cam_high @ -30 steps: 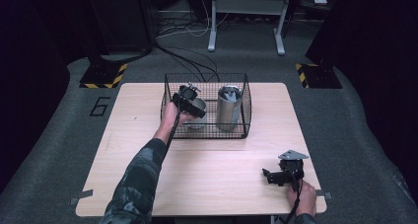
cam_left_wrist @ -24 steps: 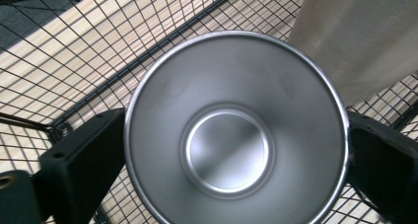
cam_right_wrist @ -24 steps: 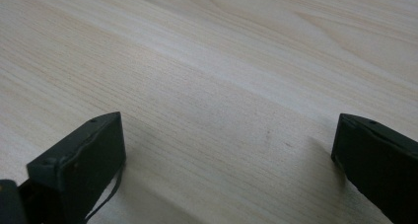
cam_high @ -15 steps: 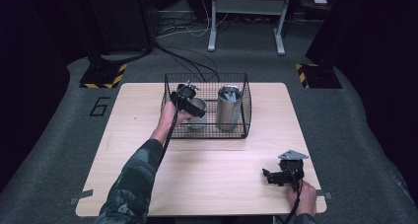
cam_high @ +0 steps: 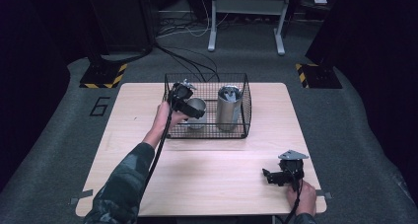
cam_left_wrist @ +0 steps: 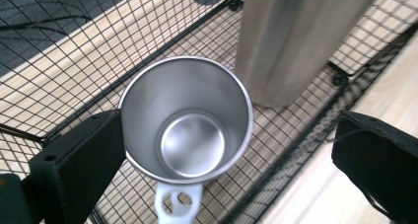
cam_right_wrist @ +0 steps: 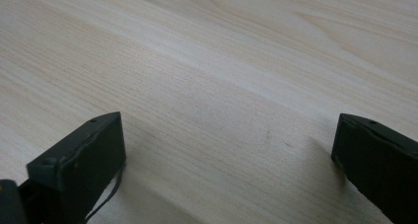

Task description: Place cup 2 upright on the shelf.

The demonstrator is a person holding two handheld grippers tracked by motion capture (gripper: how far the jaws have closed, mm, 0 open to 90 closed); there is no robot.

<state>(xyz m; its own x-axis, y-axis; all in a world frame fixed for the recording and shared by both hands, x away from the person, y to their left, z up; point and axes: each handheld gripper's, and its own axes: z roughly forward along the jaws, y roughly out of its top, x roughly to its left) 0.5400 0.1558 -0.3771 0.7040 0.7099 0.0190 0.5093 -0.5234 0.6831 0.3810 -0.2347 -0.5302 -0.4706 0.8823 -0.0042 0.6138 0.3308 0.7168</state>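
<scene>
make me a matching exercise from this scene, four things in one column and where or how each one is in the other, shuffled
Things:
1. steel mug
2. tall steel tumbler
3. left tongs
4. right tongs

States or places:
A. low over bare wood at the near right of the table, jaws apart
B. upright in the right part of the wire basket
C. open above the basket, one jaw beside the mug's rim
D. mouth open and empty, white handle at its rim, in the left part of the basket

Pairs: 1-D, 2-B, 3-C, 4-A
</scene>
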